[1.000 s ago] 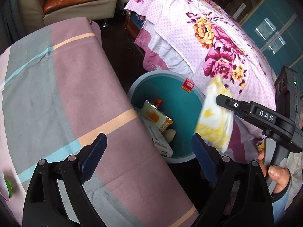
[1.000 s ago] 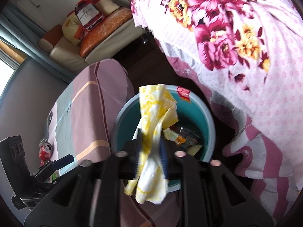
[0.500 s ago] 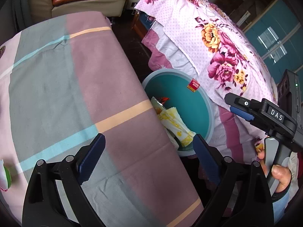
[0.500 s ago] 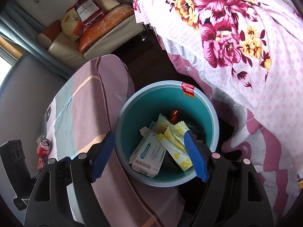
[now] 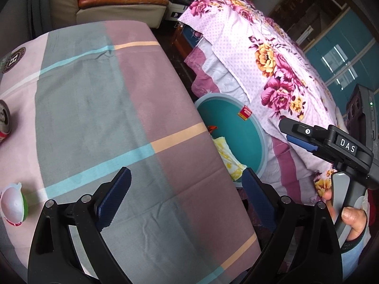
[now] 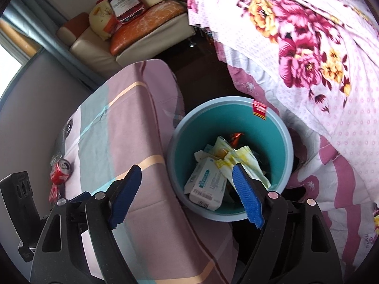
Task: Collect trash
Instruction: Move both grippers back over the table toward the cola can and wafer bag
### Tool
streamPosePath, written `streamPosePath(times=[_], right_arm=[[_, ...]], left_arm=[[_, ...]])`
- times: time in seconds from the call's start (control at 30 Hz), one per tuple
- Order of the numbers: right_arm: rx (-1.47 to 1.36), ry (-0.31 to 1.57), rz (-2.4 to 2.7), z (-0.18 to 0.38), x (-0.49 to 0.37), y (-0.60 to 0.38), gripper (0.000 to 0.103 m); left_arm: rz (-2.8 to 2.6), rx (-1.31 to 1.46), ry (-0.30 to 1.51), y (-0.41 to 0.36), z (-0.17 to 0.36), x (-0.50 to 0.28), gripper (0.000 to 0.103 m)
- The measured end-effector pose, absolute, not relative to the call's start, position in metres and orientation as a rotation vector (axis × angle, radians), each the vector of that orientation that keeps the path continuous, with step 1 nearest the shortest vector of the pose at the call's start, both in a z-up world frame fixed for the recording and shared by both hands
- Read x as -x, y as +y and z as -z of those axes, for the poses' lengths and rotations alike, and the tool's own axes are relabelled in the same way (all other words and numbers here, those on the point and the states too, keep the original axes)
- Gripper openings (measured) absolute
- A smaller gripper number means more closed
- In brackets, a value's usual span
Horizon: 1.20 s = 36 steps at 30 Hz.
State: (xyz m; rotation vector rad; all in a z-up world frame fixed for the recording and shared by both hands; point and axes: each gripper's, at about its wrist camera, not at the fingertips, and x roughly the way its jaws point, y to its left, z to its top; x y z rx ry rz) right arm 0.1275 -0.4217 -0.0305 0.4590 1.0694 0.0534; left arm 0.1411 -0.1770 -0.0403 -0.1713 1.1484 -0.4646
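A teal bin (image 6: 281,142) stands on the floor between the table and the bed; it also shows in the left wrist view (image 5: 236,132). Inside lie a yellow wrapper (image 6: 244,158), a white carton (image 6: 208,182) and other packets. My right gripper (image 6: 187,196) is open and empty above the bin's near rim; it also shows at the right of the left wrist view (image 5: 298,135). My left gripper (image 5: 187,196) is open and empty over the table. A red can (image 6: 60,169) and a white-and-green cup (image 5: 14,204) lie on the table's left side.
The table wears a striped pink, grey and blue cloth (image 5: 106,108). A bed with a floral cover (image 5: 272,71) is close on the right of the bin. A cream sofa with orange cushions (image 6: 142,30) stands behind. Dark floor (image 6: 196,75) lies between.
My right gripper opened and let go of the yellow wrapper, which dropped into the bin. My left gripper swung left over the table, bringing the can and cup into view.
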Motion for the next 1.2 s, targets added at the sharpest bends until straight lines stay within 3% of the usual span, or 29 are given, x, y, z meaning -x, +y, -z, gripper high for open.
streamPosePath(times=[0.63, 1.2], right_arm=[[-0.204, 1.121, -0.257, 0.0, -0.138, -0.285, 0.077], [0.257, 1.165, -0.554, -0.001, -0.147, -0.105, 0.077]], left_arm=[[0.304, 0.248, 1.064, -0.04, 0.024, -0.111, 0.095], [0.131, 0.246, 1.046, 0.099, 0.03, -0.078, 0.095]])
